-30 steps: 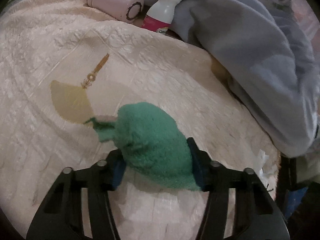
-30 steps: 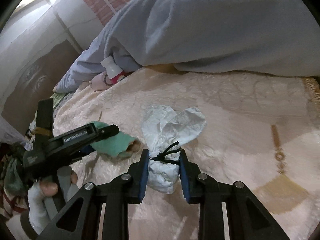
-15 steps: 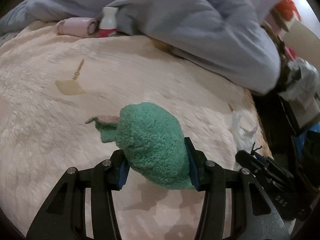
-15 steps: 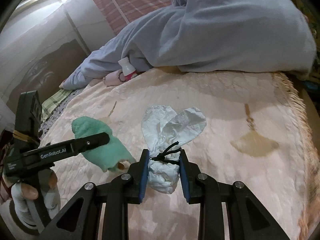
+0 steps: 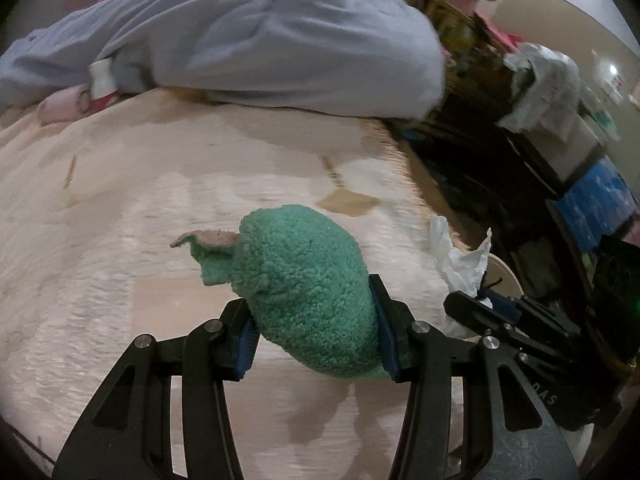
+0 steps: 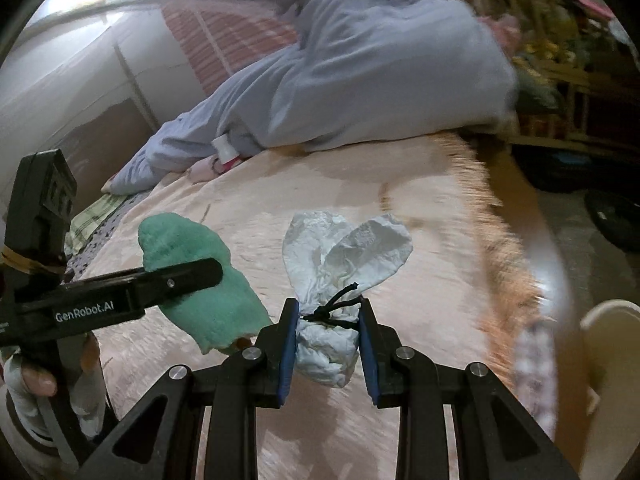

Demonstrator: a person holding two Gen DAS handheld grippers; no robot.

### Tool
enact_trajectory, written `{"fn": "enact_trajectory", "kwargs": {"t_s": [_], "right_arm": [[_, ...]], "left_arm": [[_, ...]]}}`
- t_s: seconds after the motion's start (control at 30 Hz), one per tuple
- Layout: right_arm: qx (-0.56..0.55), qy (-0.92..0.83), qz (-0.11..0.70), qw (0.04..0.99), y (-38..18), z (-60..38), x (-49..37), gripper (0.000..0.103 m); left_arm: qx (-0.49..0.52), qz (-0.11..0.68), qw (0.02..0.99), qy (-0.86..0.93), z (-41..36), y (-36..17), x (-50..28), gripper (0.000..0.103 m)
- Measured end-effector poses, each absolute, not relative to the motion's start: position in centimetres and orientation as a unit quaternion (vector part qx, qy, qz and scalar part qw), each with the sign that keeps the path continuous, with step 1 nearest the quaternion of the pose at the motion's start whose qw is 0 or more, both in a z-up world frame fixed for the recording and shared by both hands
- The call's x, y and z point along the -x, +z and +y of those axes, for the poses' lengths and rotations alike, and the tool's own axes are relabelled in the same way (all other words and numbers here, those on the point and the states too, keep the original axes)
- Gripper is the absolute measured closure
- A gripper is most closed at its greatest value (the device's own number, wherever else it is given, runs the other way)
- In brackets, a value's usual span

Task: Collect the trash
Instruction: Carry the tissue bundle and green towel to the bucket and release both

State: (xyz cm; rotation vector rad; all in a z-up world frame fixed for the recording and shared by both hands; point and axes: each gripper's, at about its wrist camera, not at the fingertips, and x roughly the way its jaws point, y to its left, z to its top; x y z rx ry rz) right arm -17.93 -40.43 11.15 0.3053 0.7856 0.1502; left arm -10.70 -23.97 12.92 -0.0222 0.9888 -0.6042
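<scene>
1. Containers: I see a pale round rim (image 6: 612, 320) at the right edge of my right wrist view, beyond the fringed edge of the bedspread (image 6: 360, 184). It is blurred and cropped; I cannot tell what is in it.
2. My left gripper (image 5: 314, 336) is clamped on a green fleece sock (image 5: 304, 288), blue pads pressing into both sides of it. The sock is held clear above the bedspread.
3. Sock axis: its long axis runs roughly along the fingers, the bulk bulging out past the pads. A small cuff with pinkish lining sticks out to the left in the left wrist view.
4. Sock appearance: fuzzy, curly pile, mint green, plump and rolled up.
5. My right gripper (image 6: 328, 340) is closed narrowly on a white tissue bundle (image 6: 340, 280), gripping its lower, crumpled end just below a black tie (image 6: 340, 308).
6. Bundle axis: it points away from the gripper, with two puffed lobes spreading out above the tie.
7. Behind both: a grey-blue blanket (image 6: 380, 80) heaped on the bed, and a pink-and-white bottle (image 6: 226, 152) at its edge.
</scene>
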Motion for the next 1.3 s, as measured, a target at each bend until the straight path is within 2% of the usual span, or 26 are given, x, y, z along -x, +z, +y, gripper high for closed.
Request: {"fn": "enact_trajectory", "kwargs": {"t_s": [0.53,1.0,1.3], "right_arm": [[-0.176,-0.059,0.368,0.911,11.7,-52.1,28.3,0.076],[-0.228,-0.155,0.377,0.884,8.0,-61.0,33.7,0.076],[-0.255,-0.177,0.376,0.873,6.0,-63.6,34.9,0.076]], "left_arm": [[-0.035,0.463,0.798,-0.386,-36.7,13.6,16.0,0.056],[-0.099,0.481,0.758,-0.429,-47.0,10.4,18.9,0.056],[-0.122,0.486,0.749,-0.433,-50.0,8.5,19.6,0.056]]}}
